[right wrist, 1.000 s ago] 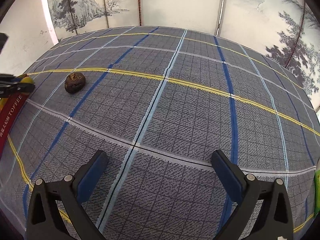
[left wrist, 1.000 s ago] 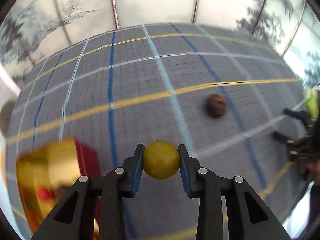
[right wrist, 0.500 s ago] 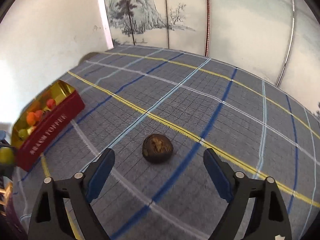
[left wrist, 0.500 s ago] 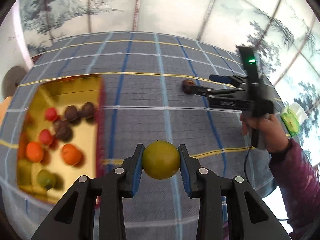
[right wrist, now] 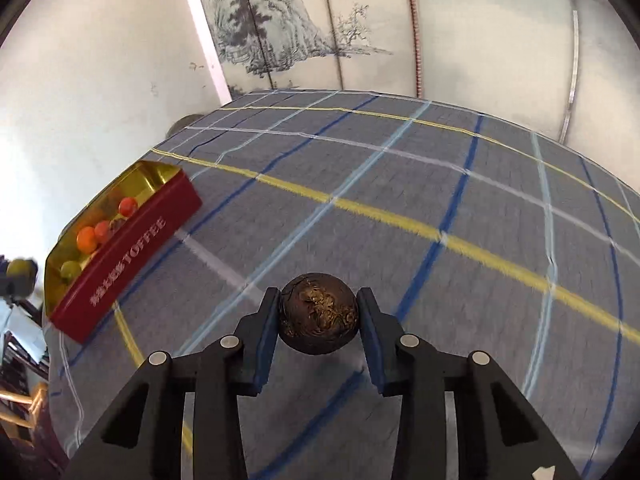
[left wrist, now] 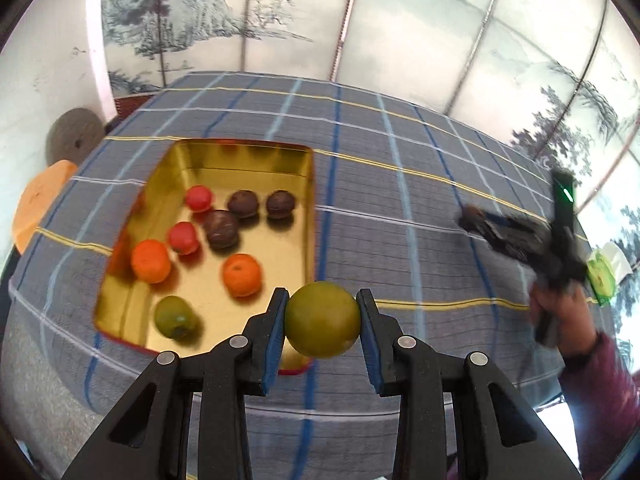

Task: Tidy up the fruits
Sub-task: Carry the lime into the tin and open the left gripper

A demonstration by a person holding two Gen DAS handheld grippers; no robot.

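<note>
My left gripper [left wrist: 322, 300] is shut on a yellow-green round fruit [left wrist: 322, 322], held above the near right corner of a gold-lined red toffee tin [left wrist: 248, 156]. Several fruits lie in the tin: orange, red, dark brown and one green. In the right wrist view my right gripper [right wrist: 318, 300] has its jaws closing onto a dark brown wrinkled fruit [right wrist: 318, 316]; both blue pads press its sides, just above the plaid tablecloth [right wrist: 440, 184]. The tin [right wrist: 128, 256] lies far to its left. The right gripper [left wrist: 480, 224] shows blurred at the right of the left wrist view.
A person's hand and purple sleeve [left wrist: 600, 392] hold the right gripper. A green packet [left wrist: 600, 276] lies at the table's right edge. An orange object [left wrist: 40, 204] and a grey disc [left wrist: 74, 140] sit beyond the left edge. A painted screen stands behind.
The right gripper reached the dark brown fruit and shut on it. The left gripper carried the yellow-green fruit toward the tin, which now sits closer and more central.
</note>
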